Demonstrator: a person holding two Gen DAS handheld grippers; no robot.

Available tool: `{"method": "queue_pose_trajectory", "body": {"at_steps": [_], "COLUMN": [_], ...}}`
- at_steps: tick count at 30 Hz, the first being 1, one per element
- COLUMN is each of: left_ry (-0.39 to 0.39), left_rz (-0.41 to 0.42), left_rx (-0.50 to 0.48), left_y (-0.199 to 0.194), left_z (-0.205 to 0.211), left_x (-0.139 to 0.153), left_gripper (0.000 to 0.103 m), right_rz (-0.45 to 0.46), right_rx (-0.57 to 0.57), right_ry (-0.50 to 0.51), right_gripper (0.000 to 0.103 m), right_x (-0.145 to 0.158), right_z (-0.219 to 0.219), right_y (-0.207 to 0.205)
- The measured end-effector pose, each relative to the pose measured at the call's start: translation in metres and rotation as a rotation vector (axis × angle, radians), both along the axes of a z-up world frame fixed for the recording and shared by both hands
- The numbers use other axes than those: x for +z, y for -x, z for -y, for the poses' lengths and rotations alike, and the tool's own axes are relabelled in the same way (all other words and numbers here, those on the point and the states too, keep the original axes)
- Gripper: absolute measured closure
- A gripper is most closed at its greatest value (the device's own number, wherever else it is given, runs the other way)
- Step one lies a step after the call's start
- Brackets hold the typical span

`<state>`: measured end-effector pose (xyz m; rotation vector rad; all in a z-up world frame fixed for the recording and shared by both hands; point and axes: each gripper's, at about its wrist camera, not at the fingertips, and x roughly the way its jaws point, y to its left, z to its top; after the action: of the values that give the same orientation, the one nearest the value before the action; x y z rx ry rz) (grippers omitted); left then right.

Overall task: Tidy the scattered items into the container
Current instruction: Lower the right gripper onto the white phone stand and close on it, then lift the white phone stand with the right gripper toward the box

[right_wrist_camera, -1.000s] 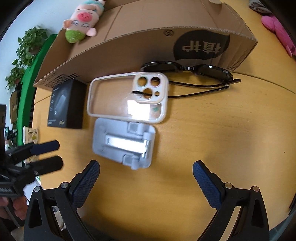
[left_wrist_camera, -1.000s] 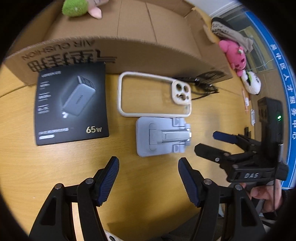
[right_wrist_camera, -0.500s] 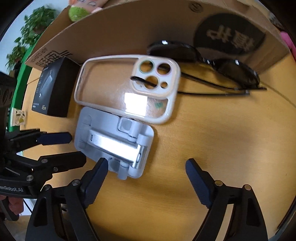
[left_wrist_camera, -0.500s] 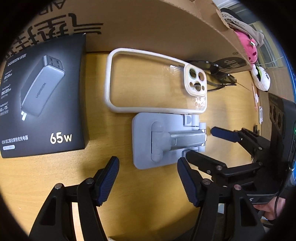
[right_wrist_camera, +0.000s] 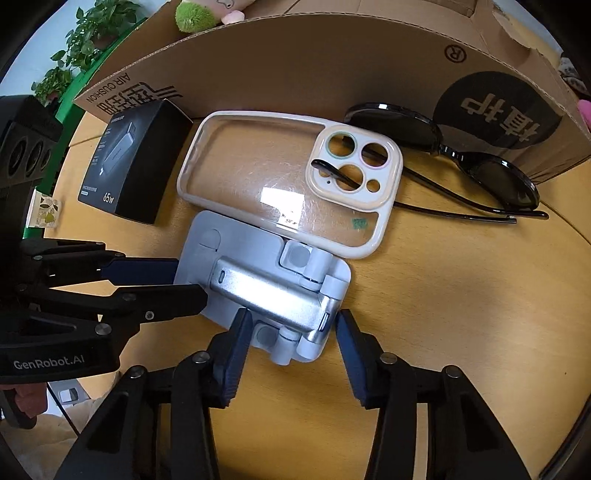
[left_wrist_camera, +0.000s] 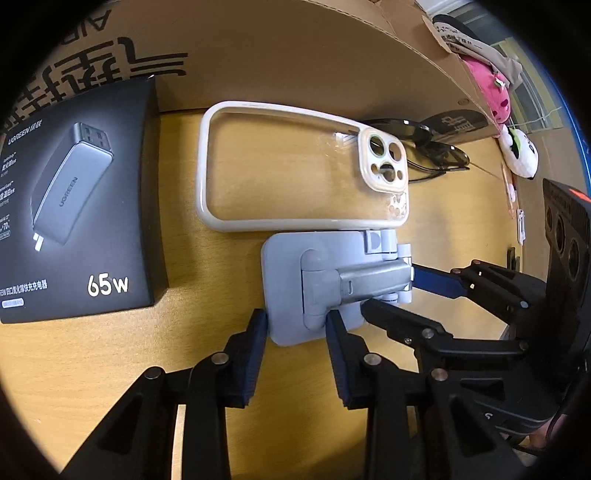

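Observation:
A grey folding phone stand (left_wrist_camera: pixel 325 284) (right_wrist_camera: pixel 266 291) lies flat on the wooden table. My left gripper (left_wrist_camera: pixel 295 325) has its jaws closed in around the stand's near corner. My right gripper (right_wrist_camera: pixel 291 325) has its jaws against the stand's hinge end, from the other side. A clear phone case with a cream rim (left_wrist_camera: pixel 295 173) (right_wrist_camera: pixel 291 181) lies just beyond the stand. Black sunglasses (right_wrist_camera: pixel 461 155) lie to the right, one arm under the case. A black 65W charger box (left_wrist_camera: pixel 74 221) (right_wrist_camera: pixel 133 166) sits at the left. The cardboard box (right_wrist_camera: pixel 314 62) stands behind them all.
A green and pink plush toy (right_wrist_camera: pixel 199 13) sits in the cardboard box. More plush toys (left_wrist_camera: pixel 491 92) lie on the table past the box's right end. A potted plant (right_wrist_camera: pixel 85 40) stands at the far left.
Both grippers moved forward and down to the phone stand and narrowed their jaws around it, the left at its near corner, the right at its hinge end.

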<state>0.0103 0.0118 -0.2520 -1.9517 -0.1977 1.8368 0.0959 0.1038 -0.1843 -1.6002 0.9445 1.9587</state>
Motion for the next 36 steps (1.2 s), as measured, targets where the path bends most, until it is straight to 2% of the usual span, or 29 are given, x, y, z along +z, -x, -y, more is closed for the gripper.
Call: {"method": "queue_pose_trajectory", "body": {"at_steps": [5,8,12,16,18,21,29,36], "left_ry": [0.008,0.001,0.006,0.002,-0.002,-0.017,-0.040,-0.093], "left_rz": [-0.065,-0.124,-0.216,-0.247,-0.283,-0.344,-0.560,-0.771], "left_rx": [-0.009,0.030,0.073,0.111,0.120,0.142,0.152,0.193], "left_y": [-0.004,-0.004,-0.003,-0.006,-0.008,-0.012,-0.002,0.002], "left_z": [-0.002,0.007,0.020,0.035,0.046,0.041,0.042,0.053], "left_x": [0.027,0.055,0.093,0.111,0.128,0.155,0.248,0.340], "left_gripper": [0.072,0.074,0.074,0.074,0.074,0.074,0.074,0.074], "right_rz": [-0.025,-0.053,-0.107,-0.151,-0.174,-0.210,-0.337,-0.459], "right_rx": [-0.025,-0.021,-0.009,-0.018,-0.027,-0.035,-0.063,-0.063], "right_ry": [-0.019,-0.088,-0.155,-0.169,-0.176,-0.212,-0.357,-0.538], "right_gripper": [0.058,0.073,0.073,0.073,0.073,0.073,0.073,0.073], "right_x": [0.016,0.046,0.079,0.103,0.114,0.136,0.223,0.319], "right_z": [-0.001,-0.004,-0.013,-0.005,-0.001,0.003,-0.002,0.000], "right_y": [-0.005,-0.003,0.010,0.033,0.030,0.026,0.027,0.033]}}
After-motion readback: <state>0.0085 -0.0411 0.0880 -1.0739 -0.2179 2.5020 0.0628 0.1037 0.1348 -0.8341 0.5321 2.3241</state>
